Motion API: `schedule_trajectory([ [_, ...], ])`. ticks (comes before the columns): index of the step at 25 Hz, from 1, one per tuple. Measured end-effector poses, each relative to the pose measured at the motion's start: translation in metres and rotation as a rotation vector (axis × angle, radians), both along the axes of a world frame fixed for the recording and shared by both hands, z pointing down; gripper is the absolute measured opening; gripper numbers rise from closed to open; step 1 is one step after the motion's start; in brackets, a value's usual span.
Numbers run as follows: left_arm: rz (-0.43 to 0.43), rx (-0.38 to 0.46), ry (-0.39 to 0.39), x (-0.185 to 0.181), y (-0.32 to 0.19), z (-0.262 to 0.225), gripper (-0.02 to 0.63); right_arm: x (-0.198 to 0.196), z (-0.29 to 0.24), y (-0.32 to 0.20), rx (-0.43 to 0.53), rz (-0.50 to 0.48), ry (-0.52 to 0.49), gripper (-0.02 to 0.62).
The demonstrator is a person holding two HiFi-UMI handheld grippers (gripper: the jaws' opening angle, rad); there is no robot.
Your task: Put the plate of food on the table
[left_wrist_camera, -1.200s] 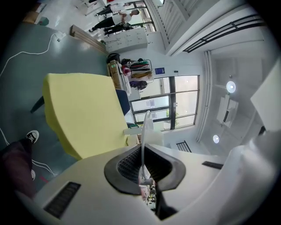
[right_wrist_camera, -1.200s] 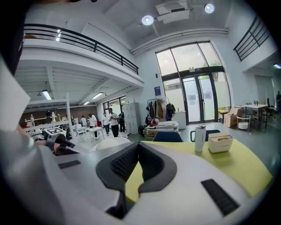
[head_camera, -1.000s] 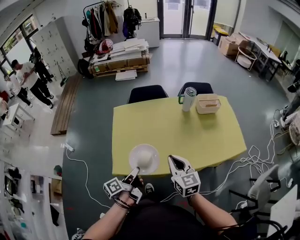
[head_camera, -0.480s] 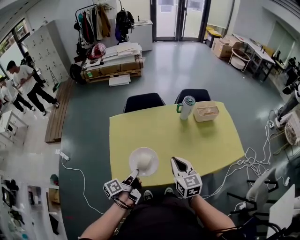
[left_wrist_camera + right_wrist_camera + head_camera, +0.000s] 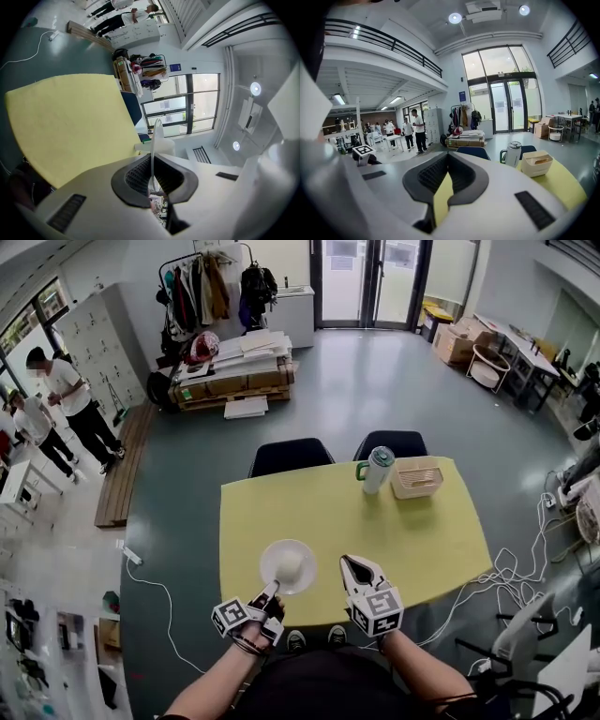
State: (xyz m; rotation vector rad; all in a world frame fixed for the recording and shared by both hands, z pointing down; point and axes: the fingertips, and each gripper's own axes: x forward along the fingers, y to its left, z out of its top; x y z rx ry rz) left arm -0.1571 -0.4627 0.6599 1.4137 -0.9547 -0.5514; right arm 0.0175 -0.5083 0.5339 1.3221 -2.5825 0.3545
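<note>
Left gripper [image 5: 270, 591] pinching plate [image 5: 288, 563] rim at table [image 5: 412, 531] edge; right gripper [image 5: 349, 565] hovering beside, jaws pressed together, empty

One yellow table [image 5: 412, 540] is standing in the hall, and two dark chairs [image 5: 291, 456] are sitting at its far side. One white plate [image 5: 271, 557] is carrying one pale lump of food [image 5: 291, 565]. One tumbler [image 5: 377, 468] and one beige basket [image 5: 417, 477] are standing by the far edge. Two grippers are showing: the left gripper [image 5: 270, 591] and the right gripper [image 5: 349, 565]. Two people [image 5: 58, 381] are standing at the head view's left, though the right gripper view is showing more, too small to count. One clothes rack [image 5: 192, 287] and one loaded pallet [image 5: 234, 381] are standing farther back.
</note>
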Motion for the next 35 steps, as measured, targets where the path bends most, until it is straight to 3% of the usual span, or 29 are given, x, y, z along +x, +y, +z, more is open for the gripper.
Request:
schedule_trajectory([
  [7,0.006,-0.053,-0.022,-0.013,-0.021,0.044,0.015,-0.001,0.006,-0.01,-0.01,0.002,-0.001,0.011],
  [26,0.003,-0.233,-0.037,-0.008,-0.084,0.201,0.015,-0.03,0.072,0.002,-0.18,-0.089,0.021,0.011],
  [35,-0.012,-0.295,-0.057,-0.004,-0.097,0.239,0.015,-0.024,0.087,0.002,-0.208,-0.074,0.032,0.011],
])
